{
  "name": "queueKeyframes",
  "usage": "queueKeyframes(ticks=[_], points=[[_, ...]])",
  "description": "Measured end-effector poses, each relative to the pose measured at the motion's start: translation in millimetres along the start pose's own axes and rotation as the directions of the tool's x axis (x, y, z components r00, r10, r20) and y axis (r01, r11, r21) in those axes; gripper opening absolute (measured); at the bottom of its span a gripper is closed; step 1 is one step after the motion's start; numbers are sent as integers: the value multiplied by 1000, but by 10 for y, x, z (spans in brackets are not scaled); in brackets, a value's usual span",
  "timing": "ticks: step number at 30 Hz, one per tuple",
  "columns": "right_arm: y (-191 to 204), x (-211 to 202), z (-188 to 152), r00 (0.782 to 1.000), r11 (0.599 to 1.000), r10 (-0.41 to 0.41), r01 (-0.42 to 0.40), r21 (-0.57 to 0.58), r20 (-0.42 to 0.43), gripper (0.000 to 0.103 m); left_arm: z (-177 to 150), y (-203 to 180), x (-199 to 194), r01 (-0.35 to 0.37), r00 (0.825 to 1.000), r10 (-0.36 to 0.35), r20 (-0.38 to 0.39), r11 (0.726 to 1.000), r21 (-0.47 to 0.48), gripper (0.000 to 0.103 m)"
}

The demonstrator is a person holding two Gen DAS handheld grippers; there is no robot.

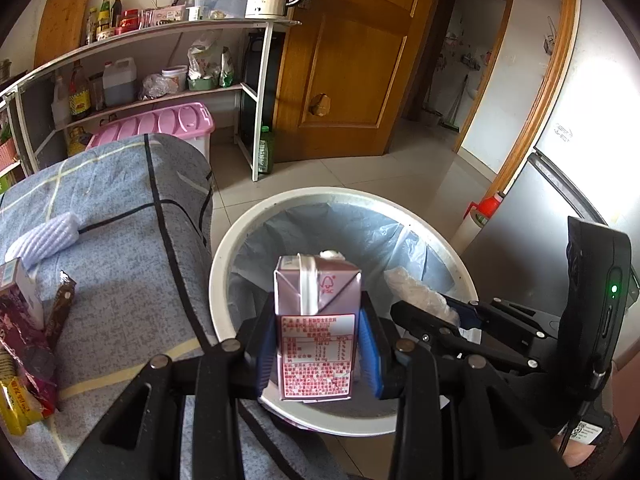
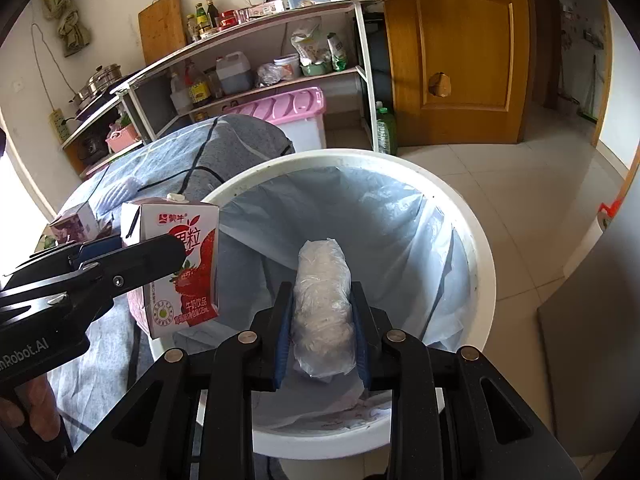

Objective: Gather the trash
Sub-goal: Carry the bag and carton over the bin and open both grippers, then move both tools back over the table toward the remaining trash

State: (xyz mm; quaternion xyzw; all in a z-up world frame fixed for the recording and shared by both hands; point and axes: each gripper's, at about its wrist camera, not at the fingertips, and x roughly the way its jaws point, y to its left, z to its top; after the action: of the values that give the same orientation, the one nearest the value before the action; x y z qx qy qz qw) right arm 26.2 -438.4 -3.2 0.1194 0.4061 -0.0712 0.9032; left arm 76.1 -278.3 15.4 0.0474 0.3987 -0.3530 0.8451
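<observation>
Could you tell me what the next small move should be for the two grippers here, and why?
Probably open the right gripper: its crumpled plastic wrap hangs over the lined white bin, so it should drop in. The left gripper could then release the milk carton, also above the bin.

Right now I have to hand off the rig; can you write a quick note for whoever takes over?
Left tool: shut on the milk carton, held upright over the near rim of the bin.
Right tool: shut on the crumpled plastic wrap, held over the bin's liner.
Done: both pieces picked up and brought above the bin.
Left: release both. Wrappers and a small box remain on the cloth-covered table.
</observation>
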Motion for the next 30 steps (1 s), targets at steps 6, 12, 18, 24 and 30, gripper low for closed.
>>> queueKeyframes(ticks=[6, 12, 18, 24, 30], points=[[-149, 96, -27, 999, 999, -10, 11, 37, -31, 31, -7, -9, 72, 7, 1000, -7, -12, 1000, -6, 58], [-133, 83, -49, 1000, 999, -8, 10, 45, -28, 45, 3, 35, 28, 3, 1000, -3, -3, 1000, -29, 68], [-66, 14, -49, 1000, 999, -8, 9, 47, -17, 47, -9, 84, -118, -6, 1000, 6, 21, 999, -39, 73], [104, -148, -35, 1000, 1000, 7, -7, 26, 23, 50, -54, 200, -362, -22, 998, 26, 57, 998, -59, 74], [358, -297, -41, 997, 999, 36, -36, -7, 66, 56, -151, 424, -647, -82, 991, 90, 95, 993, -89, 76]])
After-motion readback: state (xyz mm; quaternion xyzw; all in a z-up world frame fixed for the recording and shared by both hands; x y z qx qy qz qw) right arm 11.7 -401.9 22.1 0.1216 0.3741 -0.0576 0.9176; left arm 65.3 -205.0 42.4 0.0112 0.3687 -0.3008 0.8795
